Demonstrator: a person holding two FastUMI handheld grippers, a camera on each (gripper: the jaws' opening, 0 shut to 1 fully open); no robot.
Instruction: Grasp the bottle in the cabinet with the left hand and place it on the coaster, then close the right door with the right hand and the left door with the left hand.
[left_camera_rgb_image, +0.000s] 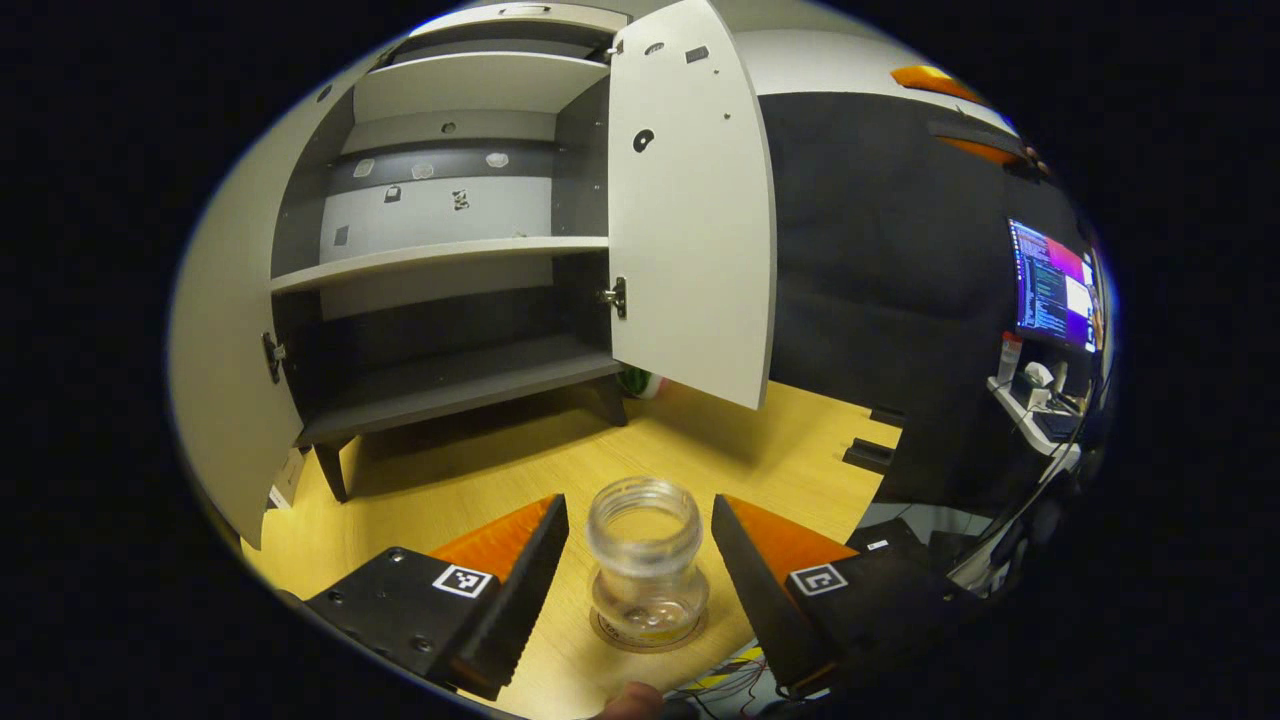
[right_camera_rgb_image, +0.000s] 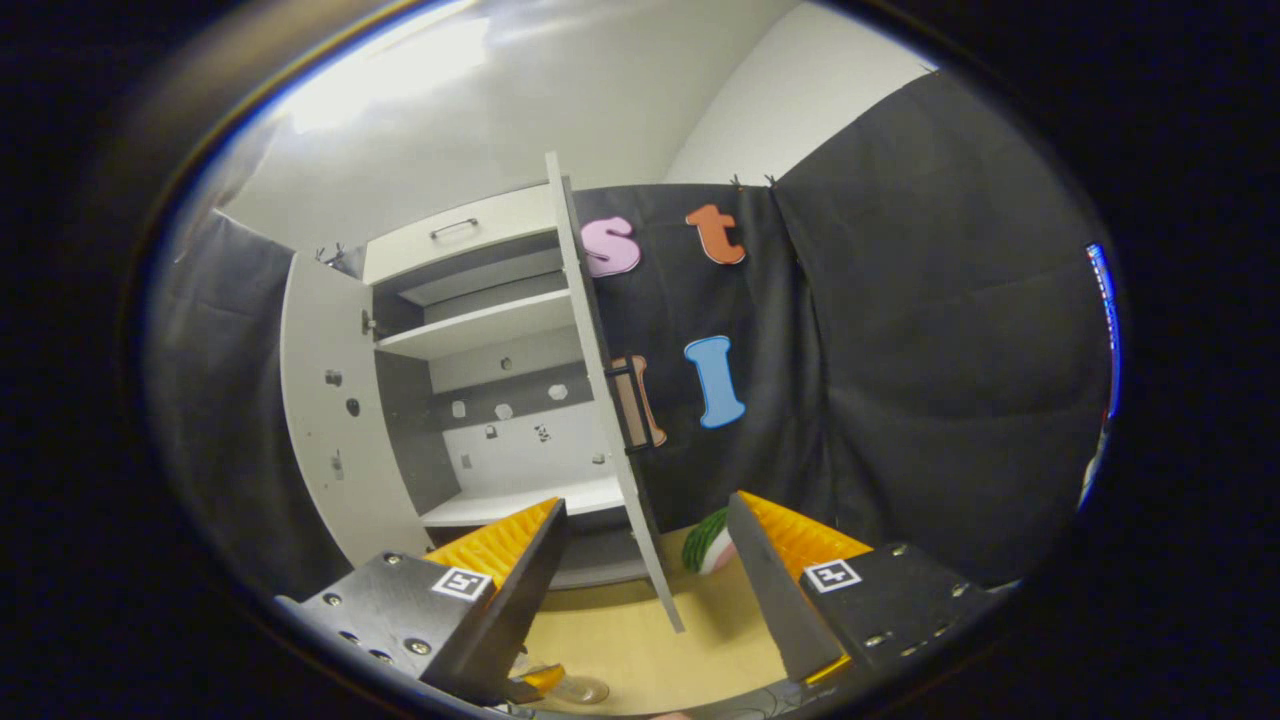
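Left gripper view — bottle (left_camera_rgb_image: 646, 565) on coaster (left_camera_rgb_image: 648, 632) between open left claw (left_camera_rgb_image: 640, 560), cabinet (left_camera_rgb_image: 450, 250) doors open.

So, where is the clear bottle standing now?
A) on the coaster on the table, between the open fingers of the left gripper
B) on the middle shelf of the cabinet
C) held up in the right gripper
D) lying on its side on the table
A: the bottle stands upright on the coaster, with gaps to both sides of the left gripper.
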